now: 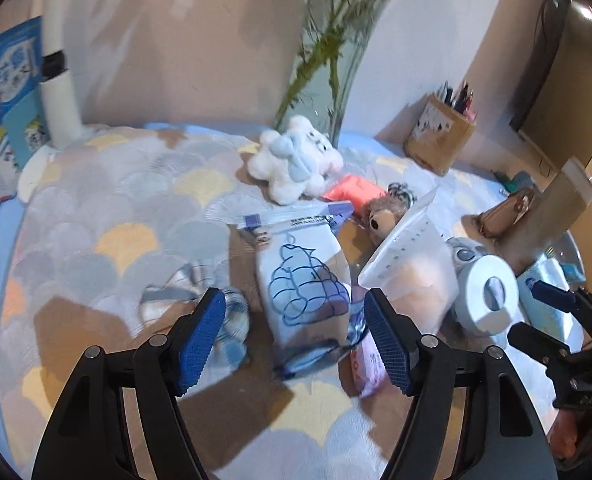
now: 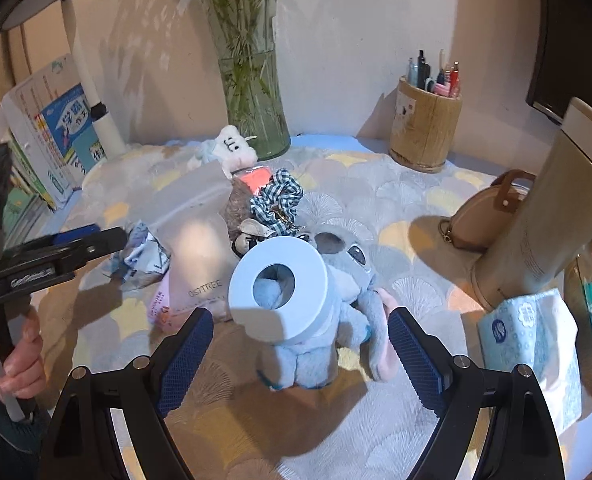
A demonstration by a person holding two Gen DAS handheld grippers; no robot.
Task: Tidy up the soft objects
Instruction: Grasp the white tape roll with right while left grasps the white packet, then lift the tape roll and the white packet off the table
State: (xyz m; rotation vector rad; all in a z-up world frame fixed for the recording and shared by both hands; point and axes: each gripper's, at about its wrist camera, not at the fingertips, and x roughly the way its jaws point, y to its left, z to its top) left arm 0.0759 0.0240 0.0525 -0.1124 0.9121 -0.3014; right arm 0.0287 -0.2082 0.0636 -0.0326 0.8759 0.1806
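Note:
My left gripper (image 1: 294, 338) is open, its jaws either side of a white packet with a blue drawing (image 1: 304, 284) lying on the patterned cloth. A white plush (image 1: 296, 160), an orange-pink packet (image 1: 352, 188) and a small brown plush (image 1: 382, 216) lie behind it. My right gripper (image 2: 296, 352) is open, its jaws either side of a grey-blue plush toy (image 2: 328, 328) that has a white tape roll (image 2: 280, 292) over it. A checked scrunchie (image 2: 278, 196) and a frosted pouch (image 2: 200, 256) lie to its left.
A glass vase with green stems (image 2: 252, 92) stands at the back, a wooden pen holder (image 2: 424, 128) to its right. A tall beige tumbler (image 2: 544, 220), a tan round purse (image 2: 484, 212) and a blue tissue pack (image 2: 532, 340) are on the right. Books (image 2: 52, 132) lean at left.

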